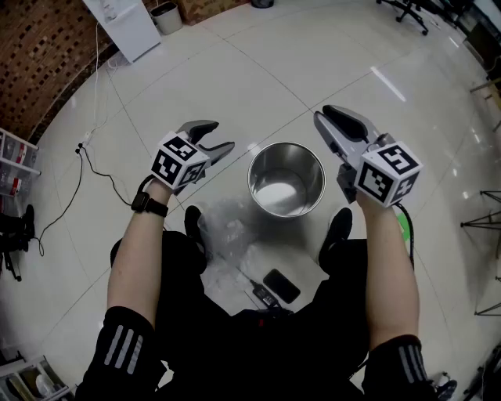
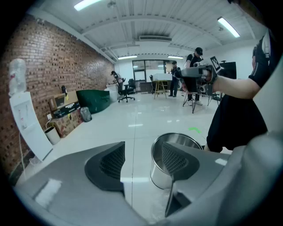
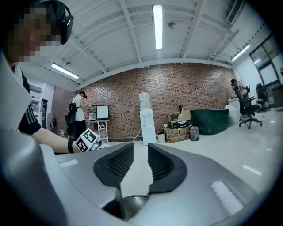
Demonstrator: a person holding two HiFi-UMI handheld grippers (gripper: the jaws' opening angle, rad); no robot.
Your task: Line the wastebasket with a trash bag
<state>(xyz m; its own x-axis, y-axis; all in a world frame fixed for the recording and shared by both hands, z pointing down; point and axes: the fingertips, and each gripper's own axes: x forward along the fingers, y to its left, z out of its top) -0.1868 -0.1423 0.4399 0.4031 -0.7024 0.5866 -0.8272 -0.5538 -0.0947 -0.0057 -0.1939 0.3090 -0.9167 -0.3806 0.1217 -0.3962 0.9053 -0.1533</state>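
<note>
A shiny steel wastebasket stands upright and unlined on the pale floor between my hands. A crumpled clear trash bag lies on the floor just in front of it, by my feet. My left gripper hovers left of the basket, tilted down, jaws open and nothing between them. In the left gripper view the basket shows behind the right jaw of that gripper. My right gripper hangs at the basket's right rim, jaws apart and holding nothing. The right gripper view shows only the basket's rim under that gripper.
A black phone-like item lies near my knees. My shoes flank the bag. A cable trails across the floor at left, toward a white cabinet. Tripod legs stand at right. People and office chairs are far off.
</note>
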